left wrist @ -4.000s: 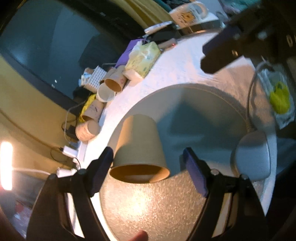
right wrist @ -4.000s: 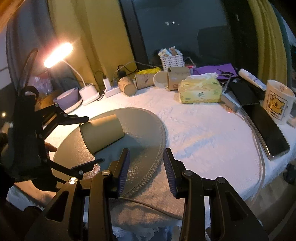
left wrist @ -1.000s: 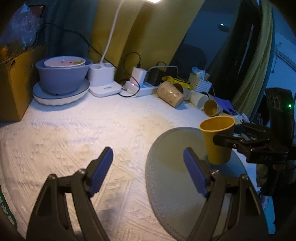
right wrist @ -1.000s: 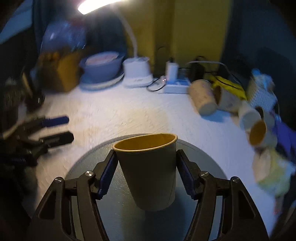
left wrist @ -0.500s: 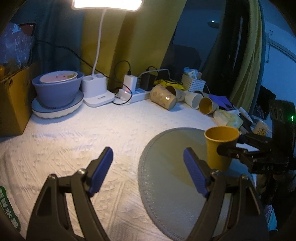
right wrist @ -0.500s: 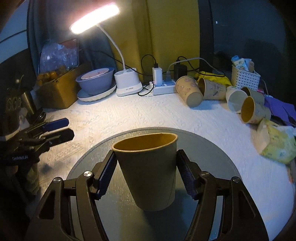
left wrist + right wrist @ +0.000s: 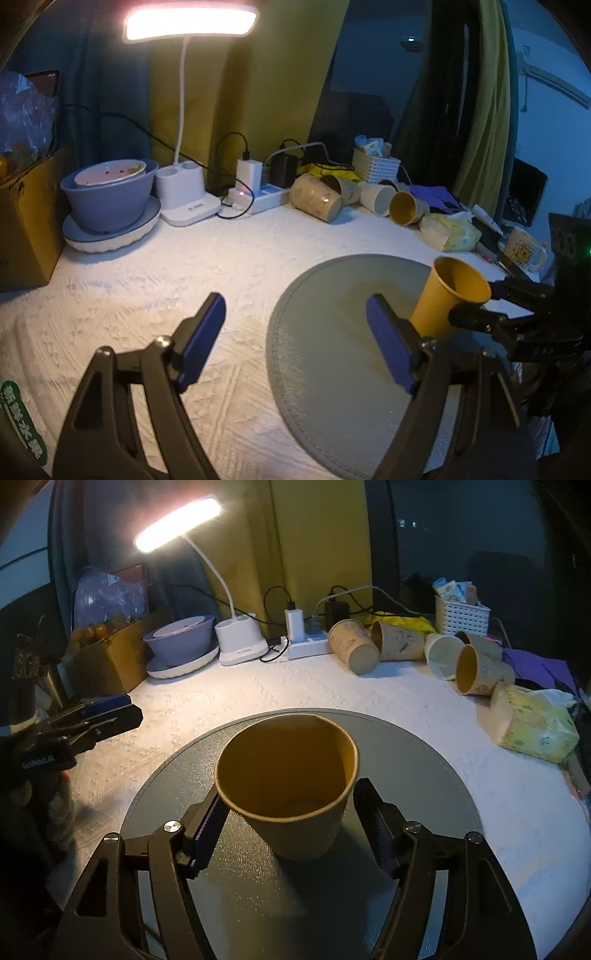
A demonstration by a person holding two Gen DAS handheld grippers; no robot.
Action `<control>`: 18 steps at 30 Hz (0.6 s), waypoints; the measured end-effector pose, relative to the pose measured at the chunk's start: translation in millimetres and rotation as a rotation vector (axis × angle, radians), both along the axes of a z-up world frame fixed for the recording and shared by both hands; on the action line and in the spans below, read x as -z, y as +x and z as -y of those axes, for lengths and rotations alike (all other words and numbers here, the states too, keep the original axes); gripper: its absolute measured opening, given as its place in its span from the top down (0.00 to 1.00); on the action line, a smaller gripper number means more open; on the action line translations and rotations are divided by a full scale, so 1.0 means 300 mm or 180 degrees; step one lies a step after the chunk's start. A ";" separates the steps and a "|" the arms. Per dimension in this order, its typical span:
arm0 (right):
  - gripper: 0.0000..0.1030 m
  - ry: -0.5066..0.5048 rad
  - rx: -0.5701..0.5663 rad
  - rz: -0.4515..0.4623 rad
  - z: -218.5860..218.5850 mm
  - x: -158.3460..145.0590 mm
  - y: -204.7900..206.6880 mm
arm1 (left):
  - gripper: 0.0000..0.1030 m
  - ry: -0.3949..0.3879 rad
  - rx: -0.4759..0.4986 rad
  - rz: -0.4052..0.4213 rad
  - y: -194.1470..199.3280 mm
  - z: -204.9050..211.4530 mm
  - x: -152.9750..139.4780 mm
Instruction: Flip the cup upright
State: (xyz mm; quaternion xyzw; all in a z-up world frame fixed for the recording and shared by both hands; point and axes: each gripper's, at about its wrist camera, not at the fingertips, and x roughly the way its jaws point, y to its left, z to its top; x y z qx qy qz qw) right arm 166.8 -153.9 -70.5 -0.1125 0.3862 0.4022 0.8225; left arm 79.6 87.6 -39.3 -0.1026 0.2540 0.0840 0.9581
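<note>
The right gripper (image 7: 291,827), whose fingers pressed the cup's (image 7: 288,782) sides half a second ago, now stands slightly apart around it. The cup sits between them on the round mat (image 7: 424,760), mouth up, long axis near vertical. The left gripper (image 7: 295,343) hangs spread wide, well apart.

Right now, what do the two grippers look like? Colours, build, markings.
Both match: left gripper and right gripper have black skeletal frames with triangular cut-outs, silver screw heads and fingers faced with blue ribbed pads. The left body reads "GenRobot.AI" in white. A green LED glows on the right body. No cables visible.
</note>
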 end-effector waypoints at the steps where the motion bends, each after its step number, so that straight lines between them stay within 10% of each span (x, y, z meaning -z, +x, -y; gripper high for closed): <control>1: 0.30 0.0004 0.0004 0.0001 0.006 -0.006 -0.006 | 0.23 0.0015 0.0026 0.0009 -0.005 0.011 -0.003; 18: 0.31 -0.0156 0.0382 0.0229 0.153 -0.153 -0.204 | 0.22 0.0313 0.0382 0.0024 -0.191 0.309 -0.062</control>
